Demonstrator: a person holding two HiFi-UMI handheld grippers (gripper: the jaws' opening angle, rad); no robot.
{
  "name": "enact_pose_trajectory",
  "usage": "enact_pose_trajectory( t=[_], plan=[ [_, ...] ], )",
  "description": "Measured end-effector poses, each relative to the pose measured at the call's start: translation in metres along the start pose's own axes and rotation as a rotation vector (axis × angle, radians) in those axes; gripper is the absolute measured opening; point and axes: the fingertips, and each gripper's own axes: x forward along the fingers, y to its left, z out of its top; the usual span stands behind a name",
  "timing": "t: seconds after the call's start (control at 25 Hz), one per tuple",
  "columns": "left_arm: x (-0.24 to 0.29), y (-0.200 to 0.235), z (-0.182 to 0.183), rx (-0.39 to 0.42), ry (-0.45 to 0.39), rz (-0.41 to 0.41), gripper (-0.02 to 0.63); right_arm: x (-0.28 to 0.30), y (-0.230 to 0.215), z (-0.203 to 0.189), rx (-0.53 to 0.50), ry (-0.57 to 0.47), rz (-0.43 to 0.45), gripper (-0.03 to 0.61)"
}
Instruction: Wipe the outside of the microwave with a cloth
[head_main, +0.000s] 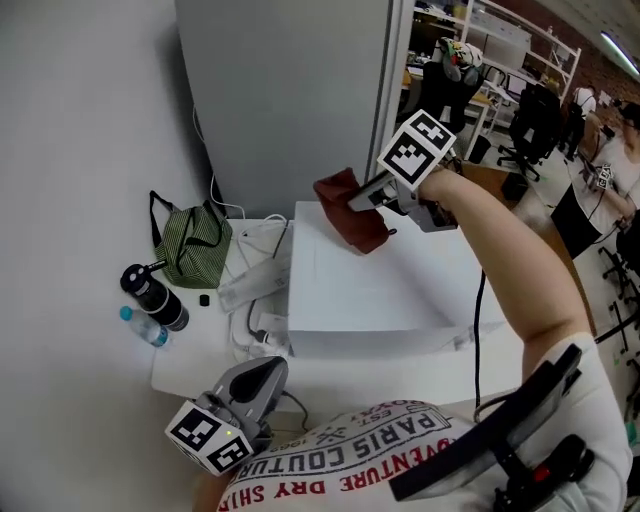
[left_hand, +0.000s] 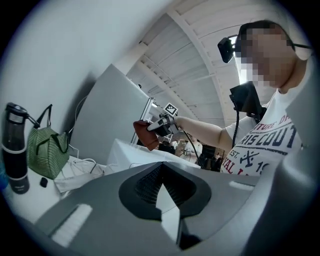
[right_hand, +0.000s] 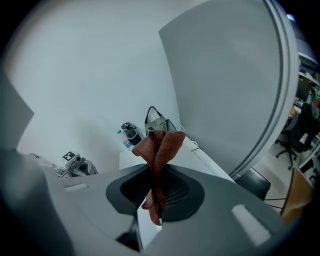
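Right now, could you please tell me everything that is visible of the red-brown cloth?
The cloth is rust-brown and looks soft and napped, like terry or microfibre. It is bunched and folded, not spread flat. The right gripper is shut on its middle: a larger fold sticks out past the jaws and a thin tail hangs behind them. It is held over the far left corner of the white microwave top. Whether its lower edge touches that top cannot be told.

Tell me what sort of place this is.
Likely an open-plan office or lab: swivel chairs and shelves fill the background, and the microwave sits on a white table by a partition, beside a bag and bottle.
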Motion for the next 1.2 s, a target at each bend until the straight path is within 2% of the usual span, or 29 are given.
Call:
enact_pose_trajectory(
  t=[0.16, 0.32, 0.48, 0.64, 0.88, 1.2],
  plan=[
    [-0.026, 0.012, 0.001, -0.029, -0.016, 0.083, 0.006, 0.048, -0.001, 0.024, -0.011, 0.024, 0.013, 0.044],
    [-0.041, 0.02, -0.001, -0.026, -0.021, 0.141, 0.006, 0.082, -0.016, 0.023, -0.018, 0.082, -0.016, 0.044],
    [-0.047, 0.025, -0.002, -0.013, -0.008, 0.183, 0.006, 0.089, -0.033, 0.018, 0.007, 0.115, -0.034, 0.044],
    [-0.039, 0.021, -0.004, -0.026, -0.001, 0.162, 0.006, 0.079, -0.054, 0.007, 0.04, 0.115, -0.065, 0.044],
    [-0.013, 0.013, -0.006, -0.01, 0.023, 0.1, 0.006, 0.042, -0.094, -0.032, 0.114, 0.099, -0.136, 0.044],
    [0.036, -0.009, -0.014, 0.012, 0.077, -0.014, 0.006, -0.041, -0.154, -0.118, 0.29, 0.02, -0.24, 0.045]
  ],
)
